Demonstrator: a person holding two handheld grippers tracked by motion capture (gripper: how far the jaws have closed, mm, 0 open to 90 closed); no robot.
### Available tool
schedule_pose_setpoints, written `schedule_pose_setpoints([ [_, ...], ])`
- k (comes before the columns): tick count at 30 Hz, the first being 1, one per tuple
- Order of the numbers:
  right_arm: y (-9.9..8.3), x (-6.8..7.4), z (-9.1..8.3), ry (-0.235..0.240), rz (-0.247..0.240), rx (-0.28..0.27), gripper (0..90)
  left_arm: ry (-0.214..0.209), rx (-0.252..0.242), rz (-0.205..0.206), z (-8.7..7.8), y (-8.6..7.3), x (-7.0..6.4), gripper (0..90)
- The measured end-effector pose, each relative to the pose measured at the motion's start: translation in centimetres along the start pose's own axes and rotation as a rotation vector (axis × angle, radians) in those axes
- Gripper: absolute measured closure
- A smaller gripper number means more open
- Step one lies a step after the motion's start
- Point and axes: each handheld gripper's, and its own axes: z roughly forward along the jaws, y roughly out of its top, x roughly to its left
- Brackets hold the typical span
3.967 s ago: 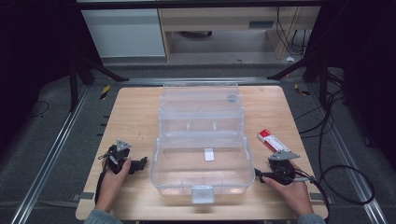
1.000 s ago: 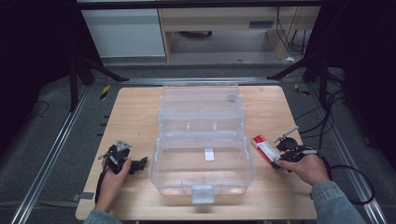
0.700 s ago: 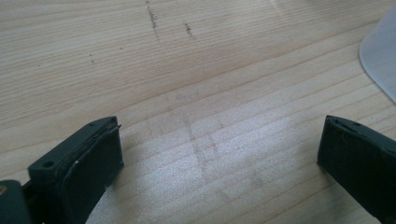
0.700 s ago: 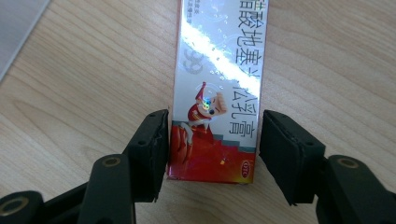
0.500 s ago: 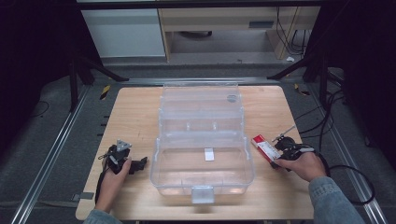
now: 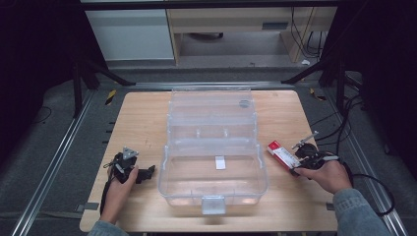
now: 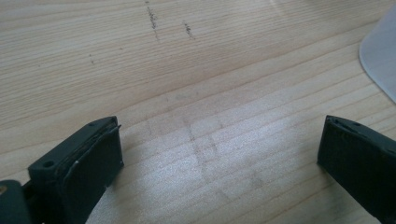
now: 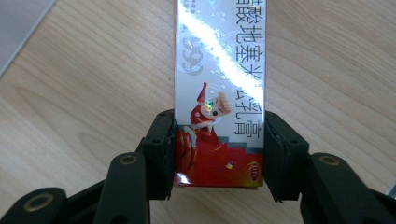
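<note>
Red-and-white cardboard carton (image 8: pixel 218 93), lying flat on the wooden bench (image 6: pixel 142 123) just right of the open clear plastic storage box (image 6: pixel 212 167), now sits pinched between the right tongs (image 8: pixel 217 149), which have moved in from the bench's near edge, ready for lifting, while the left tongs (image 7: pixel 219 158) rest spread and empty.

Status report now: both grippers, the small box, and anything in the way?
Right gripper shut on red-white box. Left gripper open over bare table. Clear bin open beside box.

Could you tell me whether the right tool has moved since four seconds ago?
Yes. The right tool has gone forward along the clear plastic box and now clamps the red-and-white carton.
</note>
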Motion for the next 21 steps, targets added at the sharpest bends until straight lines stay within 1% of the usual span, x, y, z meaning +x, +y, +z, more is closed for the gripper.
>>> schedule_pose_setpoints([
  [2, -0.2, 0.0, -0.8, -0.001, -0.005, -0.011, 51.6, 0.000, 0.000, 0.000, 0.0, 0.0, 0.0, 0.0],
  [4, -0.5, -0.1, -1.7, -0.006, -0.020, -0.027, 51.5, 0.000, 0.000, 0.000, 0.0, 0.0, 0.0, 0.0],
  [7, -0.7, -0.5, -3.2, -0.006, -0.018, -0.059, 51.5, 0.000, 0.000, 0.000, 0.0, 0.0, 0.0, 0.0],
  [8, -0.9, -0.7, -4.0, -0.007, -0.017, -0.081, 51.6, 0.000, 0.000, 0.000, 0.0, 0.0, 0.0, 0.0],
  [9, -0.9, -0.7, -4.0, -0.007, -0.017, -0.081, 51.6, 0.000, 0.000, 0.000, 0.0, 0.0, 0.0, 0.0],
  [12, -0.9, -0.8, -5.3, -0.009, -0.015, -0.112, 51.5, 0.001, 0.000, 0.000, 0.0, 0.0, 0.0, 0.0],
  [17, -0.6, -0.5, -7.3, -0.009, -0.036, -0.164, 51.5, 0.001, 0.000, 0.000, 0.0, 0.0, 0.0, 0.0],
  [21, 0.0, -0.3, -8.9, -0.012, -0.067, -0.196, 51.5, 0.000, 0.000, 0.000, 0.0, 0.0, 0.0, 0.0],
])
